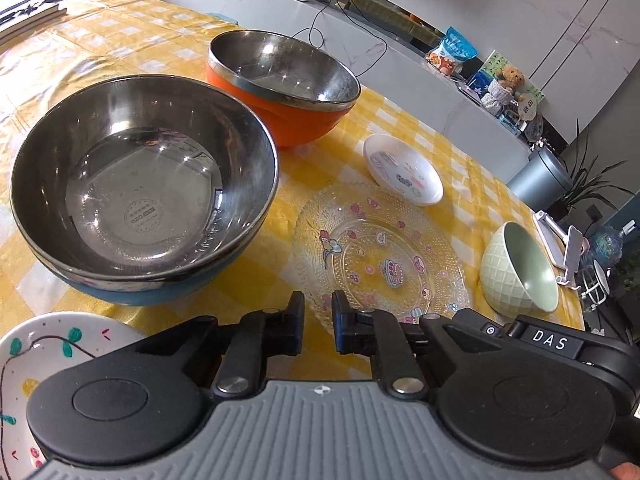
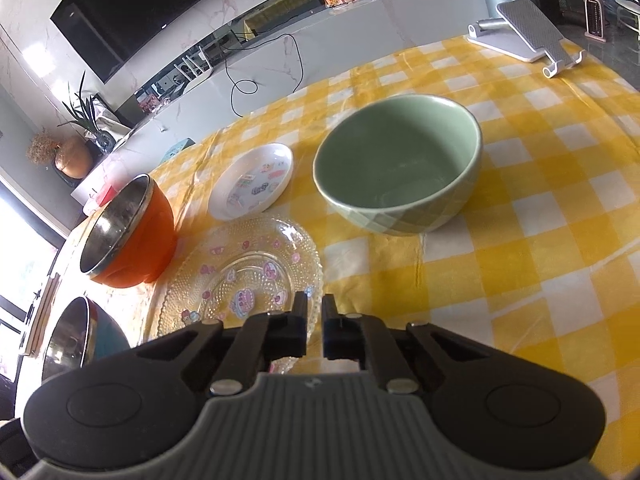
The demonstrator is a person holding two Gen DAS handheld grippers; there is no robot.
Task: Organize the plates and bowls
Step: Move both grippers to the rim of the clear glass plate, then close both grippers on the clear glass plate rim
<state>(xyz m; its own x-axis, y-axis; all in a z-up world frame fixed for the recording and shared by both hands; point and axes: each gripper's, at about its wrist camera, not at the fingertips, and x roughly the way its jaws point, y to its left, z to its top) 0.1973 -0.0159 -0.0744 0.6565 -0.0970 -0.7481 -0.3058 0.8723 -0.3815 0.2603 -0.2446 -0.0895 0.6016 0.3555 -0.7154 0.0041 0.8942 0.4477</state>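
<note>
On a yellow checked tablecloth (image 1: 132, 40), the left gripper (image 1: 318, 312) hovers with its jaws nearly together and nothing between them, just above the near rim of a clear glass plate (image 1: 380, 248). To its left sits a steel bowl with a blue shell (image 1: 144, 184), and behind that an orange bowl (image 1: 284, 84). A small white dish (image 1: 404, 168) lies just beyond the glass plate, a green bowl (image 1: 520, 268) to its right. A painted white plate (image 1: 44, 356) shows at the lower left corner.
</note>
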